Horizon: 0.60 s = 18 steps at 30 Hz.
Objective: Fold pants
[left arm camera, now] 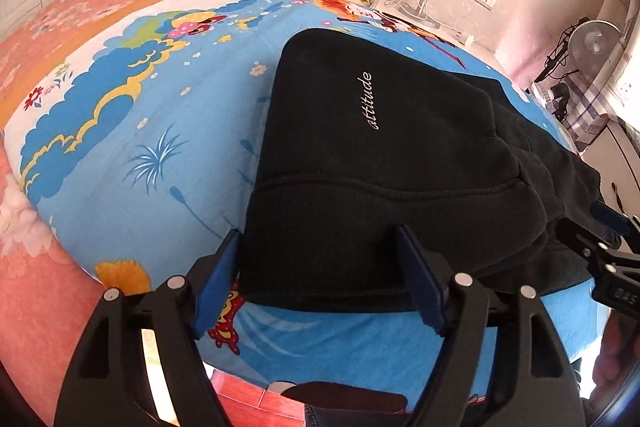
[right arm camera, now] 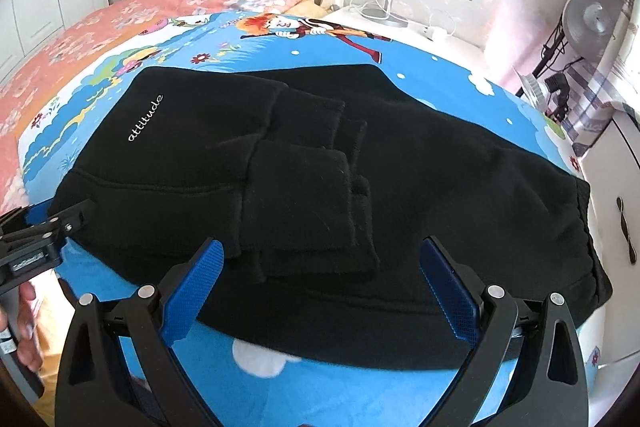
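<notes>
The black pants point(right arm camera: 320, 163) lie across the middle of my right view, already doubled over on the cartoon-print bed cover point(right arm camera: 420, 59); the cuffed leg ends rest on top near the centre, the lettered fold runs to the left and the waistband sits at the right edge, so I judge one more fold is left. I have the right tool point(right arm camera: 320, 287) low at the near hem, its blue pads spread wide with the cuff layers between them but not pinched; that straddle looks like a line-up for lifting the near edge. In my left view the same pants point(left arm camera: 380, 147) fill the centre and right; the left tool point(left arm camera: 320, 279) brackets the folded corner at the bottom of the frame, one pad just off the cloth's left edge and the other over the fabric, spread and gripping nothing. The pink quilt point(left arm camera: 60, 27) lies upper left; a fan point(right arm camera: 592, 15) stands upper right, well clear.
</notes>
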Available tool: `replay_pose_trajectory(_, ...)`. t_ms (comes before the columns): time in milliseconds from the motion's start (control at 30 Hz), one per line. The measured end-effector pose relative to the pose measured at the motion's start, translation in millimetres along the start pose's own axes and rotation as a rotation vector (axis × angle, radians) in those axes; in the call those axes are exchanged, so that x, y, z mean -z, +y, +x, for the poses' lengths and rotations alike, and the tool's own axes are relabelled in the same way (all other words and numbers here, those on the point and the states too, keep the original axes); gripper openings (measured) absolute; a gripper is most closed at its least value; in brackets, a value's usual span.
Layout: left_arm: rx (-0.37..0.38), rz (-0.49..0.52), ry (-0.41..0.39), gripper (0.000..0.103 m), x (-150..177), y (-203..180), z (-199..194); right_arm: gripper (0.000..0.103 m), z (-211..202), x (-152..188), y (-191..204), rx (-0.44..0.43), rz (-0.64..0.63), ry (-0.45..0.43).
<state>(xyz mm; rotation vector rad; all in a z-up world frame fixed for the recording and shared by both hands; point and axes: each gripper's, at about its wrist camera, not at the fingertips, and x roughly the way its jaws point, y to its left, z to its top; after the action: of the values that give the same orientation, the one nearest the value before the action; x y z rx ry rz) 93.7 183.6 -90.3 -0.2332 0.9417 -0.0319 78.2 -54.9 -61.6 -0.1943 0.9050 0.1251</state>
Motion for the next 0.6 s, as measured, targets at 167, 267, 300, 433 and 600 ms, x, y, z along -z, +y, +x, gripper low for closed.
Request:
replay_pose_trajectory(167, 0.010, -0.025, 0.002, 0.083, 0.8, 5.1, 2.6, 0.091, 21.1, 6.6, 1.7, -0.009, -0.009, 0.046)
replay_pose_trajectory(267, 0.031, -0.048, 0.001, 0.083, 0.9, 9.1, 1.9, 0.091, 24.2, 9.1, 5.3, 0.007, -0.036, 0.068)
replay_pose_trajectory(300, 0.043, -0.061, -0.010, 0.083, 0.4, 11.3, -1.0, 0.091, 26.2, 10.2, 5.1, 0.004, -0.031, 0.077)
replay_pose_trajectory(433, 0.043, -0.061, -0.053, 0.075, -4.9, 9.7, -13.8, 0.091, 29.8, 11.8, 1.9, -0.020, -0.003, 0.091)
replay_pose_trajectory(600, 0.099, -0.129, -0.010, 0.073, -8.9, 18.9, -7.9, 0.091, 28.8, 12.0, 3.9, -0.014, -0.010, 0.086)
